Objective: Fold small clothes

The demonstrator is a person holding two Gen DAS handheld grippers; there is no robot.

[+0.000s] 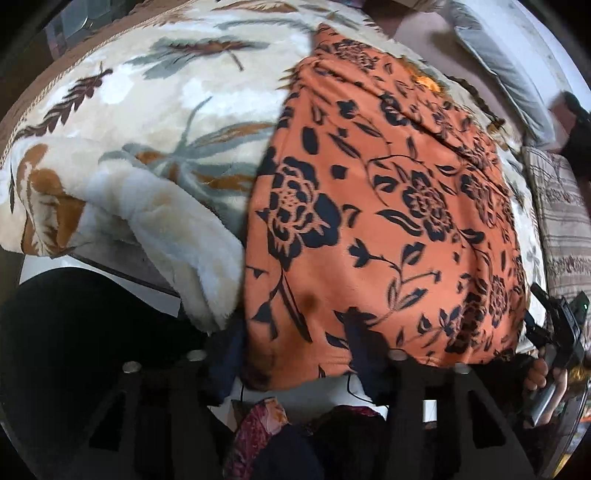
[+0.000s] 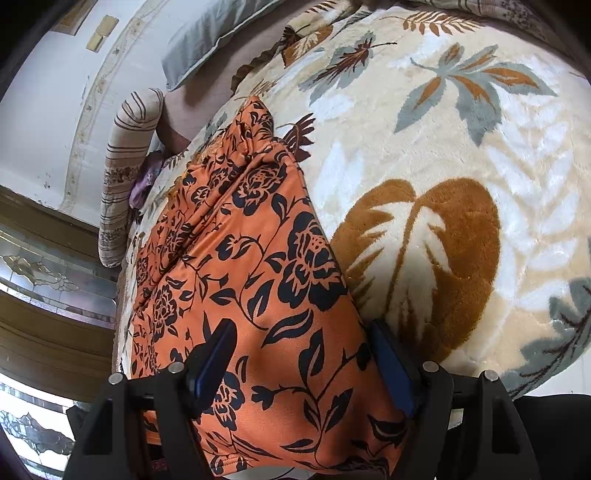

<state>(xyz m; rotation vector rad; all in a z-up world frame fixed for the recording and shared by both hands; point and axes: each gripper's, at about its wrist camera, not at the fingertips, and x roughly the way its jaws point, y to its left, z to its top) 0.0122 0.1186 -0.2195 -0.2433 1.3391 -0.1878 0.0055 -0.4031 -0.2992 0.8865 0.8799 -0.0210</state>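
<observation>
An orange cloth with black flowers point(image 2: 255, 266) lies spread on a soft cream blanket with leaf shapes point(image 2: 443, 155), which covers a bed. The cloth is long and thin. Its long way runs from the near edge of the blanket, where its wide end hangs a little over, out to the far edge by a striped pillow point(image 2: 125, 173) and a grey pillow point(image 2: 214, 33). The right gripper point(image 2: 303, 365) sits at that near end, with the cloth running away from it. Its two blue fingers point(image 2: 216, 358) stand apart, one over the cloth and one at the cloth's right side, so it looks let go, not pinching. The left gripper point(image 1: 295, 354) is at the same near end, at the cloth's hem. Its fingers point(image 1: 360, 336) are dark and blurry, so whether it pinches the hem is unclear. Both grippers seem about as close. The next move is probably to pinch the near end and carry it along the long way toward the far end.
</observation>
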